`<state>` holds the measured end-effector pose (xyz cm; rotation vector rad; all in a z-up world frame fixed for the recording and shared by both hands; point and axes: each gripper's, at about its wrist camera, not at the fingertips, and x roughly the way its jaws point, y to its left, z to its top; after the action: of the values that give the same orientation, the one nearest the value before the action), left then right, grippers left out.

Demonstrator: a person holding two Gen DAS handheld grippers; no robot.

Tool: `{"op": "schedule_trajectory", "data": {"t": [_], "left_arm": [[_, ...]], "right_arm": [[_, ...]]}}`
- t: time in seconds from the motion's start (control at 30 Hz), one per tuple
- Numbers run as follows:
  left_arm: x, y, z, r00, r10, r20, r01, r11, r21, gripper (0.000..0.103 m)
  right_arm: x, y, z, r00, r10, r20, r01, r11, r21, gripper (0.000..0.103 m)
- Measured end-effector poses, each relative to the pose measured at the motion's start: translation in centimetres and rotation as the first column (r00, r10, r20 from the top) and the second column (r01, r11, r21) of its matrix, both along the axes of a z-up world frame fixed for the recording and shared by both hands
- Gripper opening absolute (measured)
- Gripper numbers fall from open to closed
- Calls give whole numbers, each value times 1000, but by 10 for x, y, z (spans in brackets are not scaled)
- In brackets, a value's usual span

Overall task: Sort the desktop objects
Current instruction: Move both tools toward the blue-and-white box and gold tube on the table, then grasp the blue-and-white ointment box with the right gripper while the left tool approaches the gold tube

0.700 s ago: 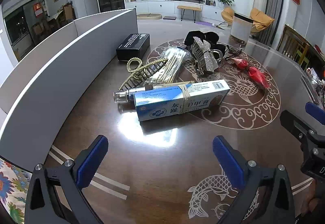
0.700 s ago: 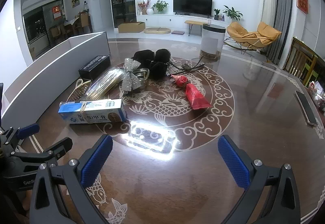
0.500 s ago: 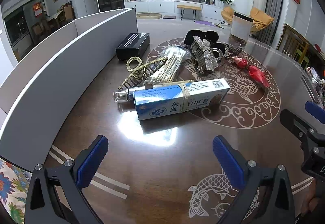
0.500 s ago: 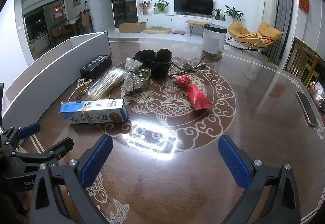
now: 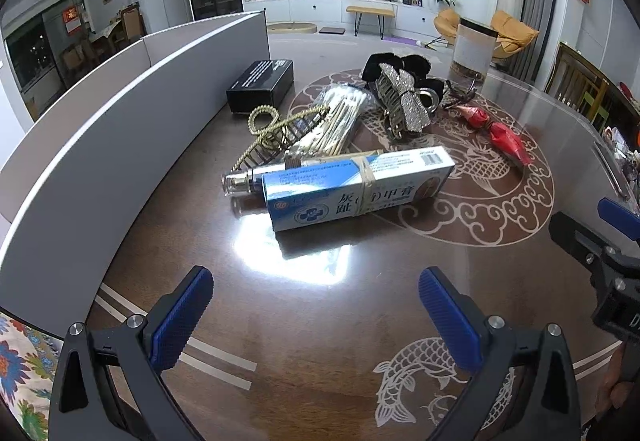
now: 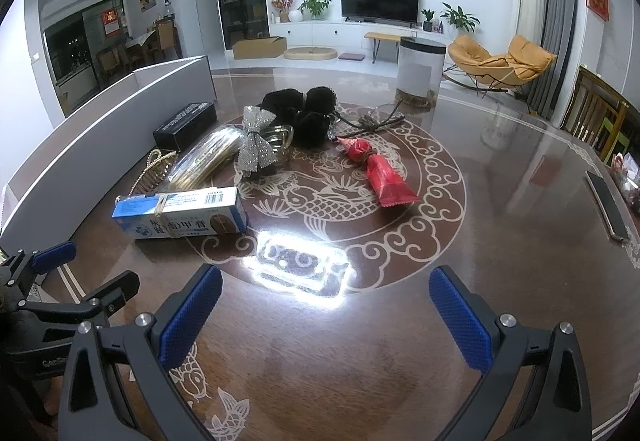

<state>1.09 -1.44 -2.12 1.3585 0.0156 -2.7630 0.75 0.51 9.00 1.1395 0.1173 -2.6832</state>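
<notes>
Nothing is changing: left gripper (image 5: 316, 305) and right gripper (image 6: 326, 307) are still hovering, fingers wide and empty, short of the blue-white ointment box (image 5: 358, 187); sorting is not yet starting.

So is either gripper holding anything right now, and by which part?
Nothing is held. The left gripper and right gripper both have open jaws over bare table.

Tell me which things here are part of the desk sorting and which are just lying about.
To sort:
- blue-and-white cardboard medicine box
- black rectangular box
- gold metal hair claw
- clear pack of cotton swabs
- silver rhinestone bow clip
- red foil wrapper
- black fluffy hair ties

Lying about:
- grey divider panel
- dark flat phone
</notes>
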Motion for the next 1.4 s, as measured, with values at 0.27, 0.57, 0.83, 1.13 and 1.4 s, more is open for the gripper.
{"op": "schedule_trajectory", "data": {"t": [0.27,0.57,0.83,1.13,1.4], "left_arm": [[-2,-4,-6,1000,19,17,-19,1000,6,103],[-3,-2,-8,1000,13,22,-13,1000,4,103],[-7,-1,-14,999,8,48,-8,1000,6,103],[-10,0,-18,998,4,61,-4,1000,4,103],[-19,-5,-24,995,-10,101,10,1000,0,103]], "right_arm": [[-6,5,-10,999,-12,37,13,1000,-19,103],[-7,4,-12,999,-11,37,11,1000,-7,103],[-12,5,-17,998,-13,54,13,1000,9,103],[-17,7,-21,998,-16,67,14,1000,27,103],[-23,9,-28,996,-14,85,10,999,48,103]]}}
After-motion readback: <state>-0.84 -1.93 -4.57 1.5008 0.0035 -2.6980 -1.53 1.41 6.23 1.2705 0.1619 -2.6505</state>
